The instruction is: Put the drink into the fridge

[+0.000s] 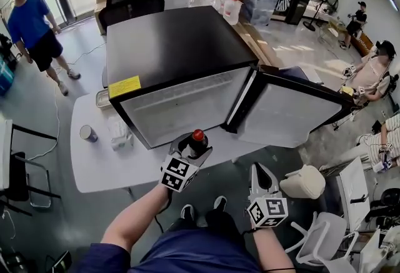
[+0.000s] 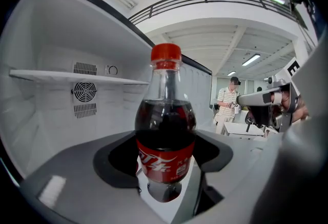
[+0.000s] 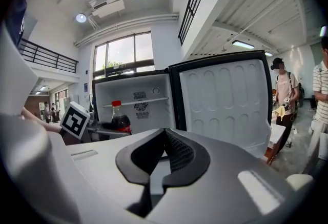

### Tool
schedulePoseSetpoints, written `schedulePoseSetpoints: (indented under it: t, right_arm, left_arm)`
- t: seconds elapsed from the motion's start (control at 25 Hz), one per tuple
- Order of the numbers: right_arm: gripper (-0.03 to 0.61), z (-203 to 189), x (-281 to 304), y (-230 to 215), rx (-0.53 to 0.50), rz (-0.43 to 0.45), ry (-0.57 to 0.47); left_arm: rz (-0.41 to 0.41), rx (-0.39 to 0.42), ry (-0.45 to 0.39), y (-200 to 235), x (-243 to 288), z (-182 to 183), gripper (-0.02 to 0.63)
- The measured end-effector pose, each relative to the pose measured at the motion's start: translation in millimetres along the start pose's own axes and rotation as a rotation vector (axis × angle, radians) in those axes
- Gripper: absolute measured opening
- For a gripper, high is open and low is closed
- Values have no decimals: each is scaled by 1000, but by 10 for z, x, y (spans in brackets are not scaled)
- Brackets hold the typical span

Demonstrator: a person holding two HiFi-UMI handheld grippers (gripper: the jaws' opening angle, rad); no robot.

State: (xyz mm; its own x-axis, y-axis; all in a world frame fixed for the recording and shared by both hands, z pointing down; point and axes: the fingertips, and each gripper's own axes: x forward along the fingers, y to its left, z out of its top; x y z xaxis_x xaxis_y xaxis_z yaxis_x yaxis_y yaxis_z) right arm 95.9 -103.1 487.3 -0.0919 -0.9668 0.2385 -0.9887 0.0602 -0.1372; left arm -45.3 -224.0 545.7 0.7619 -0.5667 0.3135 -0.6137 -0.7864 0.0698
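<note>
A cola bottle point(image 1: 198, 137) with a red cap stands upright in my left gripper point(image 1: 190, 150), just in front of the open black fridge point(image 1: 169, 47) on the white table point(image 1: 94, 165). In the left gripper view the bottle point(image 2: 165, 130) fills the middle, and the left gripper point(image 2: 165, 161) is shut on its lower body. Behind it are the white fridge interior and its shelf point(image 2: 77, 76). The fridge door point(image 1: 290, 112) hangs open to the right. My right gripper point(image 1: 262, 179) is low at the right, shut and empty; its own view shows the fridge interior point(image 3: 136, 96), the door point(image 3: 225, 100) and the bottle point(image 3: 118, 117).
On the table left of the fridge are a can point(image 1: 88, 133) and a crumpled clear wrapper point(image 1: 119, 134). A black chair point(image 1: 128, 2) stands behind the fridge and white chairs point(image 1: 331, 234) at the lower right. A person in blue point(image 1: 31, 25) walks at the far left; others sit at the right.
</note>
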Motion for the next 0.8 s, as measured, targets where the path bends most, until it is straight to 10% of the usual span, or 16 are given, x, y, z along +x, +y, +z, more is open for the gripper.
schedulePoseSetpoints:
  t: [0.8]
  right_arm:
    - [6,75,856,-52,-26,267,59]
  left_arm:
    - [219,-32,50,731,730,-56,312]
